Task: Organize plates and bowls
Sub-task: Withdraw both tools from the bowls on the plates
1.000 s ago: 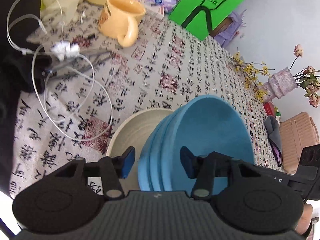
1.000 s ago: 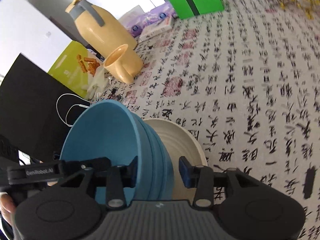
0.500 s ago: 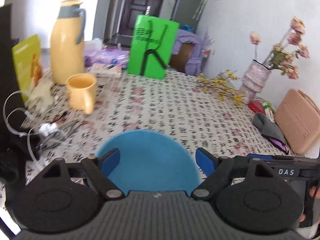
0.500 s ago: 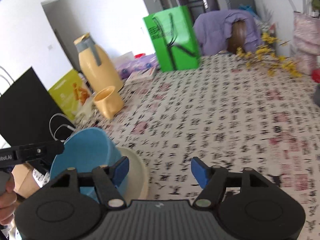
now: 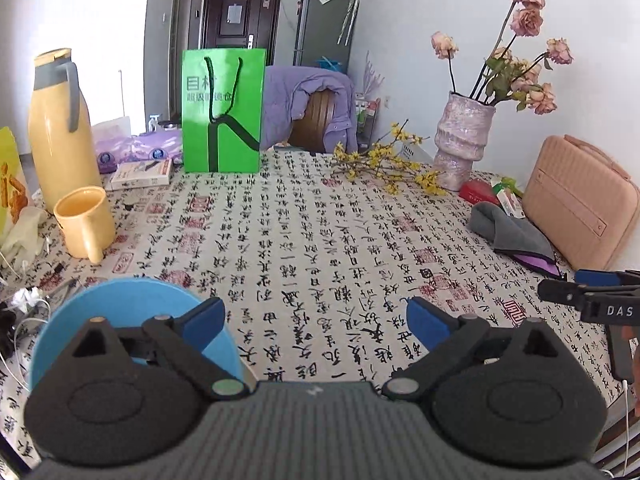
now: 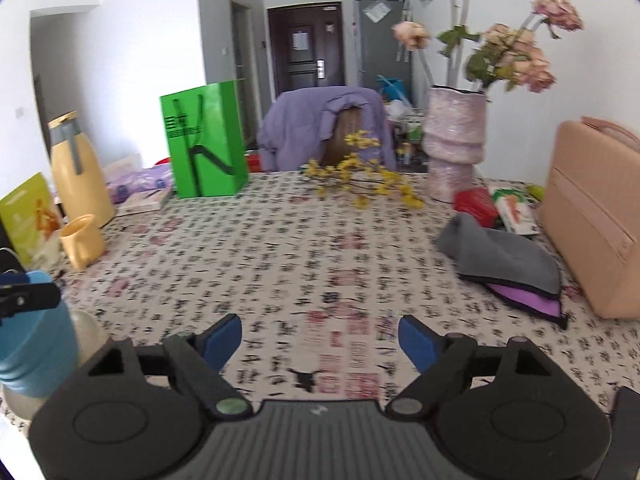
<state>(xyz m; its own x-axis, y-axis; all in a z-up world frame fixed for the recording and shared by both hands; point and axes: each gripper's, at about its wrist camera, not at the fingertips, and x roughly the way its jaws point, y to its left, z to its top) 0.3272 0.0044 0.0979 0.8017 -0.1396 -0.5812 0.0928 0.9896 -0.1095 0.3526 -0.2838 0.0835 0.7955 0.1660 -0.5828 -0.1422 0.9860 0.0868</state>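
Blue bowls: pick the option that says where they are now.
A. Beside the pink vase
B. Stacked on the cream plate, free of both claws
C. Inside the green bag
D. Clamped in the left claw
B: in the right wrist view the blue bowls sit stacked on the cream plate, while the left claw and the right claw stand open with only tablecloth between their pads.

Blue bowls (image 5: pixel 120 304) half hidden behind the gripper body — tablecloth print (image 6: pixel 340 264) blurred.

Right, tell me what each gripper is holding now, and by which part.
Nothing is held. The left gripper and right gripper have just been opening, with only tablecloth between their fingers. The stacked blue plastic bowls sit free on the cream plate.
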